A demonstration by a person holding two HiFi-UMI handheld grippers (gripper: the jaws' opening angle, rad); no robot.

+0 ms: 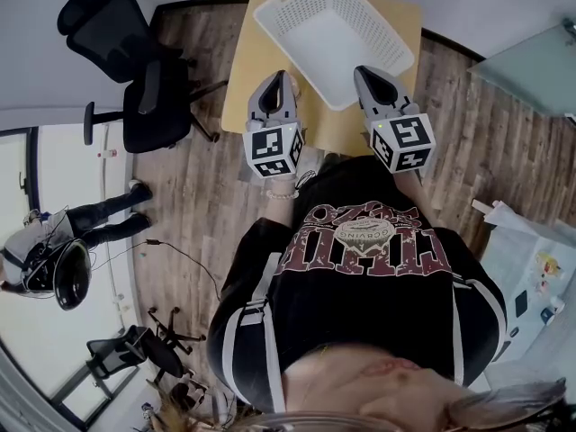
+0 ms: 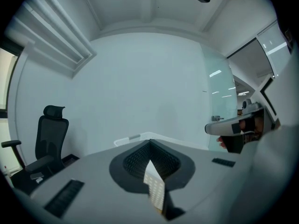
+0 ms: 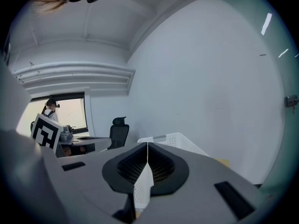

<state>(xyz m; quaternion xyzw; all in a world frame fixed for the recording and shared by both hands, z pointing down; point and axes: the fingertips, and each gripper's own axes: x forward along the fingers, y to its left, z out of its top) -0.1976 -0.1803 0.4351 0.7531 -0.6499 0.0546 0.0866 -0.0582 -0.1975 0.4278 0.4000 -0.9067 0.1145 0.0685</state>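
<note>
Claws pressed together and empty, we are holding the left claw (image 1: 280,76) and the right claw (image 1: 365,70) side by side at the near rim of the white basket (image 1: 335,27), which is sitting on the wooden counter (image 1: 241,90).

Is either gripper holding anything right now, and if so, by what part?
Nothing is held. The left gripper and right gripper are both shut on nothing, near the white basket.

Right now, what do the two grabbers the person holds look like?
The left gripper and right gripper are grey and pointed like beaks, each with a cube bearing black-and-white square markers. The sleeves are black with white stripes.
</note>
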